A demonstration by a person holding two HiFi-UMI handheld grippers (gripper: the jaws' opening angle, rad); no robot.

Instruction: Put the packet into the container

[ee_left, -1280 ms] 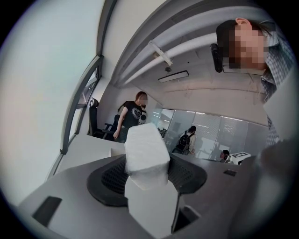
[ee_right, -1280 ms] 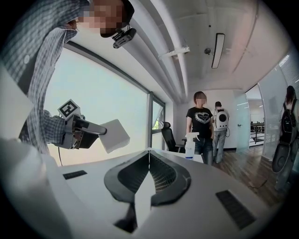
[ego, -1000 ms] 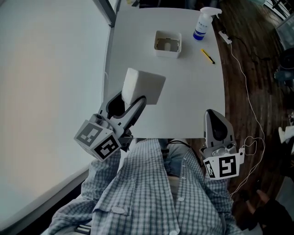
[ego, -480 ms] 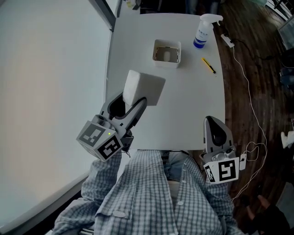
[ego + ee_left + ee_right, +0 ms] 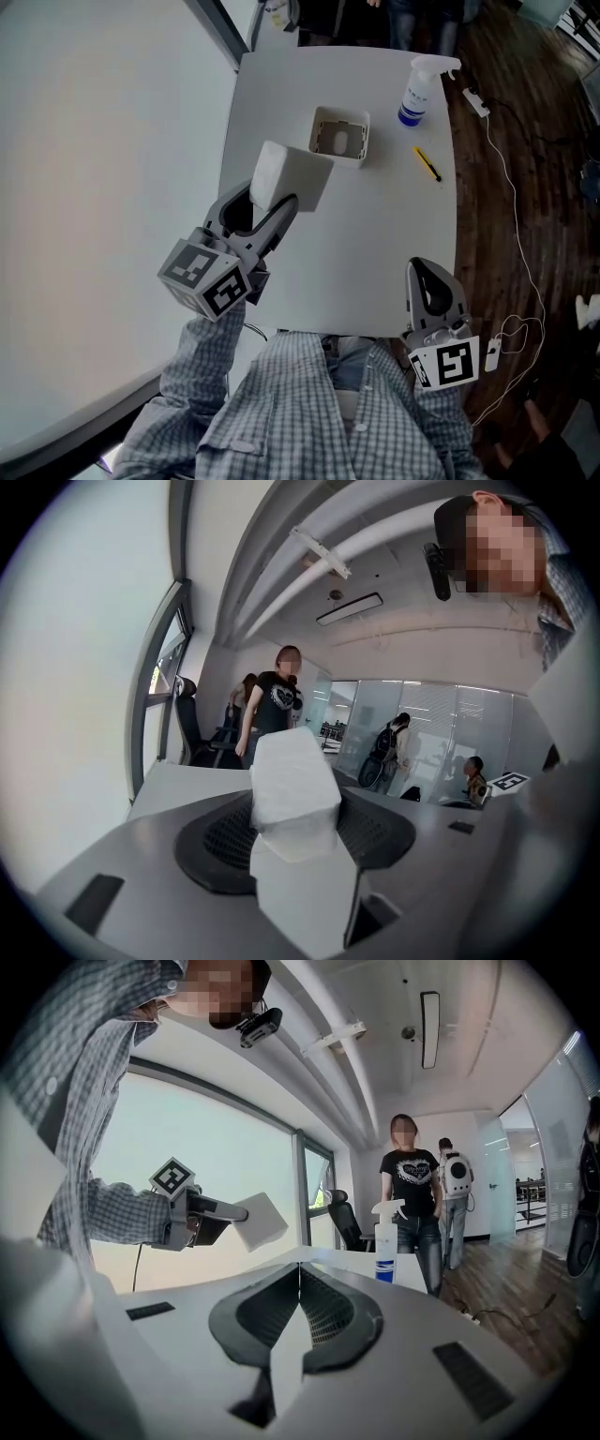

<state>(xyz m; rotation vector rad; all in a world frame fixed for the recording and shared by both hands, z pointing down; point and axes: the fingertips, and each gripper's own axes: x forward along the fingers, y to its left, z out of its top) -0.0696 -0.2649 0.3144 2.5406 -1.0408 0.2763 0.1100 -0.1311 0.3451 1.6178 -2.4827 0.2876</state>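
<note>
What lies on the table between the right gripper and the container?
Nothing. In the head view, the table is bare between the right gripper and the container.

Your head camera looks steeply down on the worktop [image 5: 394,244]; the right gripper view, level, also catches your left gripper [image 5: 270,202] [image 5: 240,1214].

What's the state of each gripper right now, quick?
Left gripper: closed on the white packet, held above the table.
Right gripper: closed, nothing between its jaws.
</note>
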